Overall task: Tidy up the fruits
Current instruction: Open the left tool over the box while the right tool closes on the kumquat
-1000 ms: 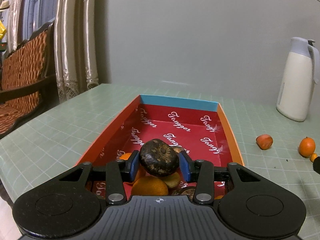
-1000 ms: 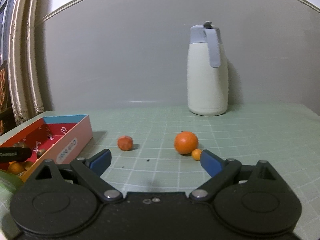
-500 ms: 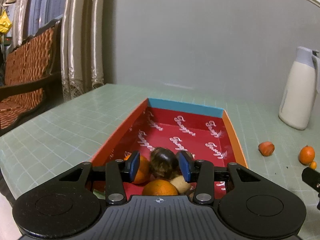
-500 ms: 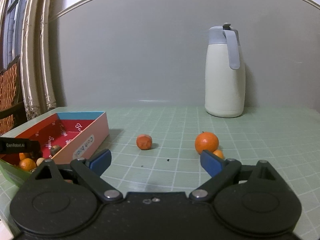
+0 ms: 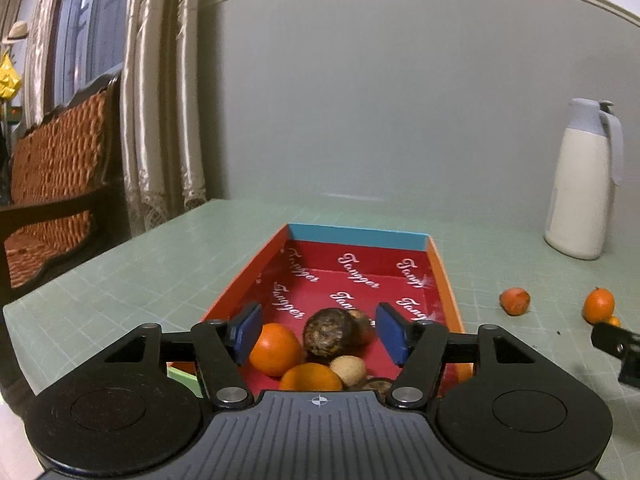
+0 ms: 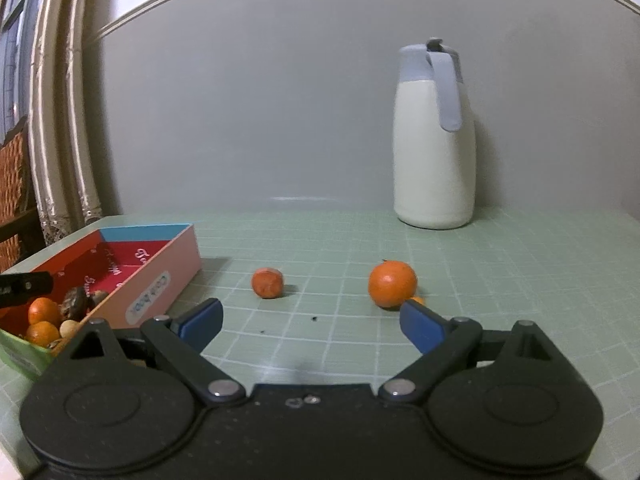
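Note:
A red box [image 5: 360,276] with orange walls lies on the green table; it also shows in the right wrist view [image 6: 160,276]. My left gripper [image 5: 320,334] is open and empty above its near end. Below it in the box lie a dark brown round fruit [image 5: 329,333], two oranges [image 5: 276,349] and a pale small fruit [image 5: 348,370]. My right gripper [image 6: 310,320] is open and empty over the table. Ahead of it on the table lie a reddish small fruit [image 6: 267,283], an orange [image 6: 392,284] and a tiny orange fruit [image 6: 418,300] partly hidden behind it.
A white jug with a grey lid [image 6: 434,140] stands at the back near the wall, also in the left wrist view [image 5: 580,184]. A wicker chair [image 5: 52,184] and curtains [image 5: 160,100] are left of the table's edge.
My left gripper opened and let the dark brown fruit drop into the box, then rose and drew back. My right gripper shifted slightly toward the fruits on the table.

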Action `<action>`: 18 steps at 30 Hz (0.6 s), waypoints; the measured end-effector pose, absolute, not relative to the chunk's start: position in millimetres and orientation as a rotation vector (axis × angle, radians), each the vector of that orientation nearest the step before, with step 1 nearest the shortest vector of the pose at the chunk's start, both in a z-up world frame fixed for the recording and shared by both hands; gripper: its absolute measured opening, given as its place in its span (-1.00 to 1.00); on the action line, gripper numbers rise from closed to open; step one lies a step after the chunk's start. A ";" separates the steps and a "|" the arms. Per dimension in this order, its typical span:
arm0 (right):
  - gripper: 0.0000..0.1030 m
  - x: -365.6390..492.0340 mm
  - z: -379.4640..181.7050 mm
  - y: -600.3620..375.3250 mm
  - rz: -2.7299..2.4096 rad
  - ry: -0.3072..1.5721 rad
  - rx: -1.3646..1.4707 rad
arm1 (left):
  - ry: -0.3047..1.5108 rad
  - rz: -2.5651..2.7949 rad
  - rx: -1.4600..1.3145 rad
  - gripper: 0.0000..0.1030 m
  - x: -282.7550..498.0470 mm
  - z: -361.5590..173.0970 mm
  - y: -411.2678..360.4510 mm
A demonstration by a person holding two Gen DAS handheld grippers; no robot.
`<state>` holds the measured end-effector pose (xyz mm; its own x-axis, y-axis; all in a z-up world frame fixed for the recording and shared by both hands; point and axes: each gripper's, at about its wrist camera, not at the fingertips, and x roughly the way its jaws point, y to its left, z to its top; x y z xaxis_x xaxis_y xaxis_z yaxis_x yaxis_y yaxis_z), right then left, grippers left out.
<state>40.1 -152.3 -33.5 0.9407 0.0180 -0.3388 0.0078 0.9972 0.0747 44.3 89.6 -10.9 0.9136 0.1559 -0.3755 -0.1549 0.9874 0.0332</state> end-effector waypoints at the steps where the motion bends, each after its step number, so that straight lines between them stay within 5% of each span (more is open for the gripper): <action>1: 0.80 41.2 -33.6 -155.8 -0.001 0.351 0.081 | 0.386 0.156 0.006 0.22 43.7 -10.8 87.8; 18: -0.17 78.5 -42.0 -207.0 -0.110 0.515 0.155 | 0.359 0.149 0.035 0.52 37.0 -12.7 75.8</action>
